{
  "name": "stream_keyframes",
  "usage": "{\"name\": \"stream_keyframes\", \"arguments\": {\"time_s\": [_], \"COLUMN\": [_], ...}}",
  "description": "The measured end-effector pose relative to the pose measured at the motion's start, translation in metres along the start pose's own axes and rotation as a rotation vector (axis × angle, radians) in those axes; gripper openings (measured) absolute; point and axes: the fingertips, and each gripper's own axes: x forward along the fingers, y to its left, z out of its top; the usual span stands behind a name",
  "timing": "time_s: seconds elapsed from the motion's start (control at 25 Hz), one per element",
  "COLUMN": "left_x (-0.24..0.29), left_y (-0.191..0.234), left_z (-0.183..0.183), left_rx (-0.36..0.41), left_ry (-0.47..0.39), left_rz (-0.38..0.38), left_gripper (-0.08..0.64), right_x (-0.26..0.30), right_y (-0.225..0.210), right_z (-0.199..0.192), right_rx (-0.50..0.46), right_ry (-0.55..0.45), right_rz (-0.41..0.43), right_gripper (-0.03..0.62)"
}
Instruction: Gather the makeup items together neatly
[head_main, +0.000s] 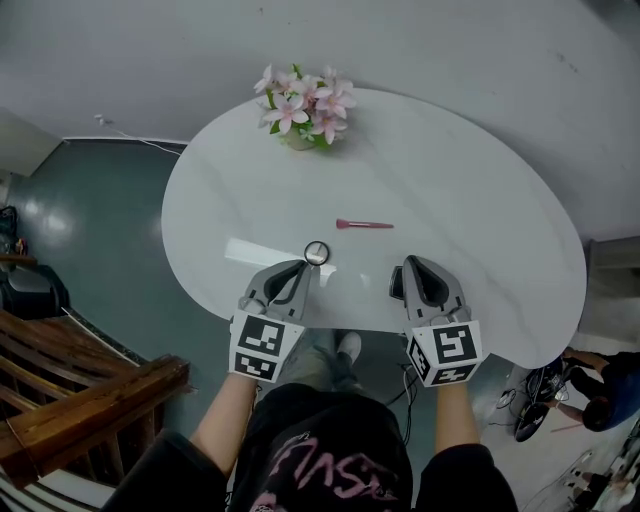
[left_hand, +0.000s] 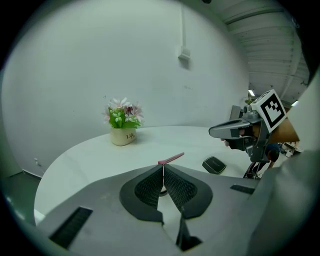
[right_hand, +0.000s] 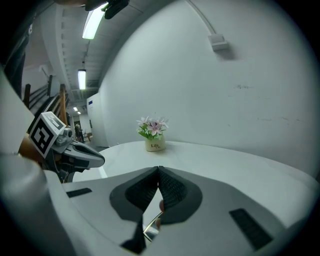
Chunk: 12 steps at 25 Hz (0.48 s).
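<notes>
On the white oval table (head_main: 480, 200), the makeup items lie spread apart near the front edge. A pink makeup brush (head_main: 364, 225) lies flat towards the middle. A small round case (head_main: 317, 252) with a dark rim sits nearer the person, to the brush's left. A dark square compact (left_hand: 214, 165) rests close to the edge, partly covered in the head view by the right tongs (head_main: 412, 265). At the far side stands a small pot of pink flowers (head_main: 300, 108).

Both tongs hover over the near edge and point towards the items. The left tongs (head_main: 303, 268) are clenched, pads meeting with nothing between them, their tips just beside the round case. The right tongs are likewise clenched on nothing, above the compact.
</notes>
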Motion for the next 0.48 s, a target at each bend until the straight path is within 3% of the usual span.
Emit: {"name": "stream_keyframes", "arguments": {"time_s": [0.48], "left_x": [0.012], "left_y": [-0.004], "left_z": [-0.012], "left_rx": [0.038], "left_ry": [0.069], "left_rz": [-0.004], "left_gripper": [0.015], "right_x": [-0.006], "right_y": [0.0], "right_z": [-0.005], "right_rx": [0.031], "right_ry": [-0.012], "right_rz": [-0.013], "right_gripper": [0.063]}}
